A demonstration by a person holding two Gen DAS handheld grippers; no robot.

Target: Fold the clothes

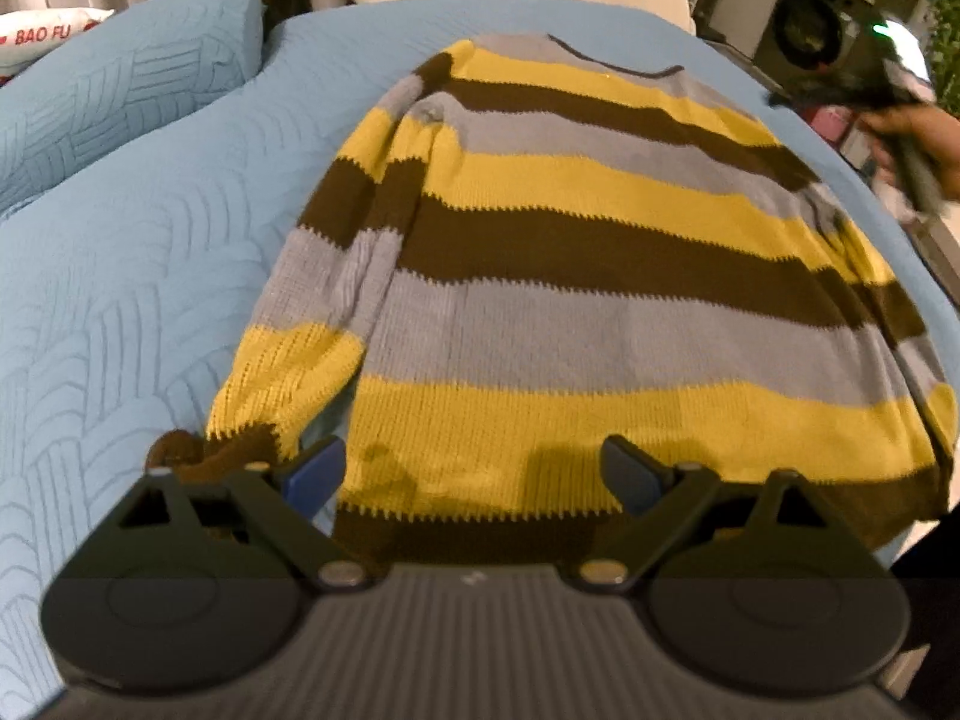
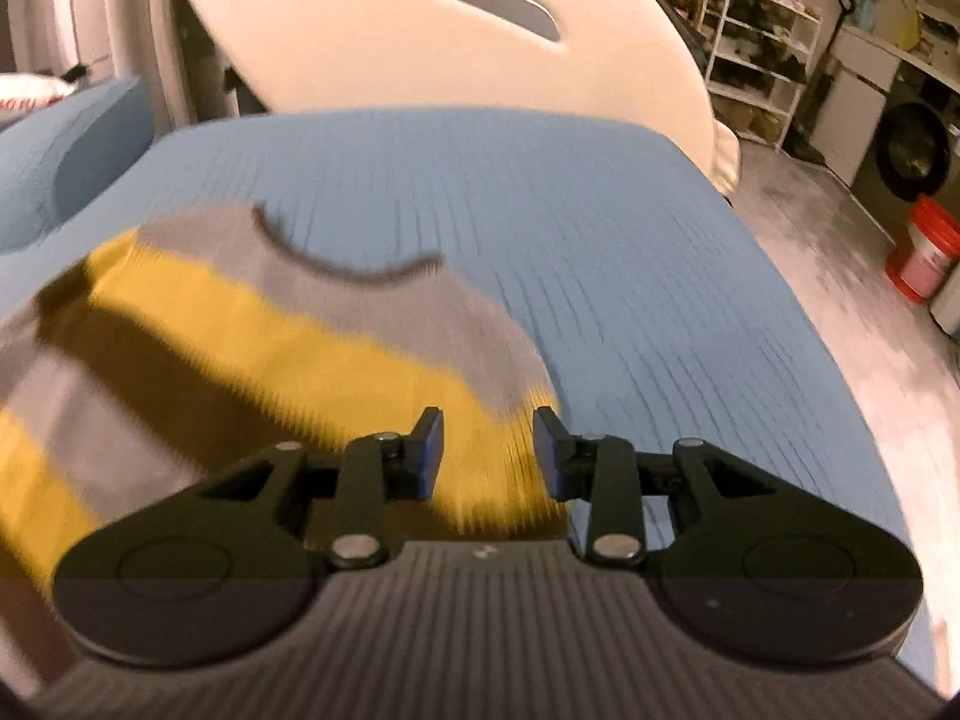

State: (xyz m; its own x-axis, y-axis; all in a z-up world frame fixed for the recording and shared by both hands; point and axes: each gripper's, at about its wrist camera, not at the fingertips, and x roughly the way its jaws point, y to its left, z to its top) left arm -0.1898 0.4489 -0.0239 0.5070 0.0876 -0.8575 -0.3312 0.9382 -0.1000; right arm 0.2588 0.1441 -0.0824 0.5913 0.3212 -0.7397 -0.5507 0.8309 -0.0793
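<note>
Hovering empty above the striped sweater (image 1: 576, 276), left gripper (image 1: 474, 468) gapes wide, right gripper (image 2: 488, 450) partly.

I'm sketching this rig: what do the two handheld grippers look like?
Both match: the left gripper and right gripper have black linkage arms with silver pivot pins, blue-faced fingers, round black side housings and a ribbed grey body. No cables or sleeves show.

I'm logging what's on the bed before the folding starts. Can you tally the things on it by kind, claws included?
Striped sweaters: 1
Blue pillows: 1
Blue quilted bedcovers: 1
Claws, the left claw and the right claw, both empty: 2
Total: 5
</note>
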